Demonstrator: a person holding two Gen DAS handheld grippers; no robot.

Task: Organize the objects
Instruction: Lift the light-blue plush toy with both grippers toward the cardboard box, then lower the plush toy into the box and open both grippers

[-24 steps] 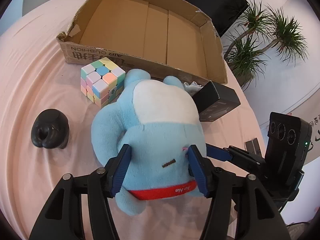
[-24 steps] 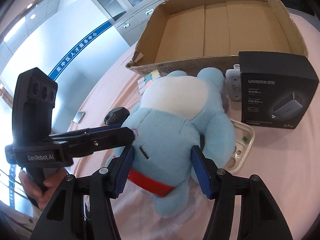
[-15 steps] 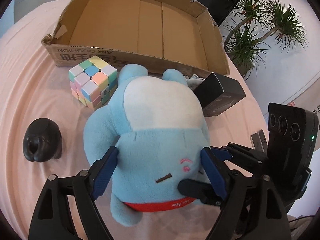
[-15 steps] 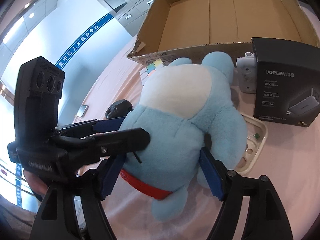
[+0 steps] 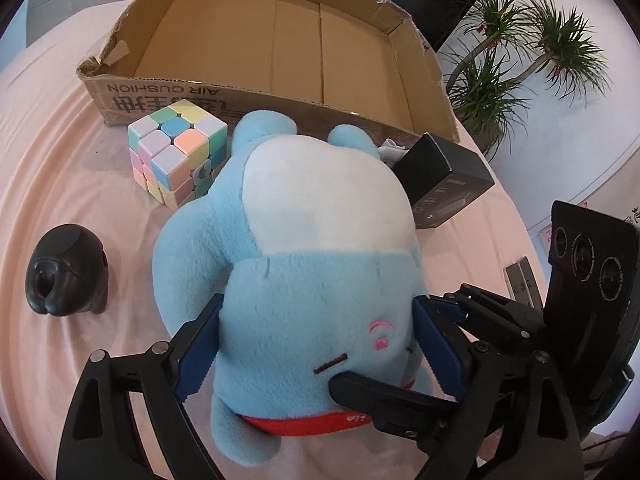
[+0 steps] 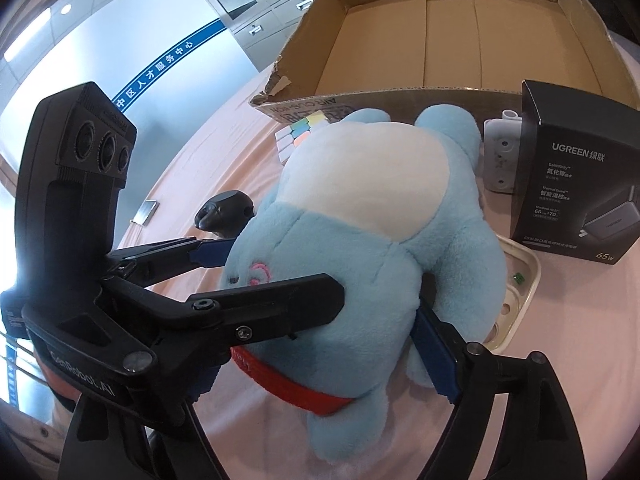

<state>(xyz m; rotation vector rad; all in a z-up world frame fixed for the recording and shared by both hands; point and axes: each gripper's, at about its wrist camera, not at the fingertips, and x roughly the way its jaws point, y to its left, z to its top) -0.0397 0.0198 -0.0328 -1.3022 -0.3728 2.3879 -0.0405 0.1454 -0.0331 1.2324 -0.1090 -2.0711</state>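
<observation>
A light-blue plush toy (image 5: 320, 208) with a white belly and a red collar lies on its back on the pink cloth, feet toward the empty cardboard box (image 5: 168, 96). My left gripper (image 5: 320, 344) is open and straddles the plush's head, its blue pads against the fur on both sides. My right gripper (image 6: 320, 360) is open too, reaching around the plush (image 6: 360, 184) from the right; one pad lies by the arm and the other is hidden behind the left gripper (image 6: 276, 276). The two grippers cross over the face, and the right gripper (image 5: 394, 348) shows in the left wrist view.
A pastel puzzle cube (image 5: 176, 152) stands by the box's front wall. A black rounded object (image 5: 66, 276) sits to the left. On the right are a black UGREEN carton (image 6: 580, 184), a white adapter (image 6: 500, 156) and a white tray (image 6: 516, 280). A potted plant (image 5: 520, 60) stands beyond the table.
Both grippers have moved forward and down over the plush's head, their jaws spreading wider. The right gripper's finger now crosses in front of the left's. The plush has stayed in place.
</observation>
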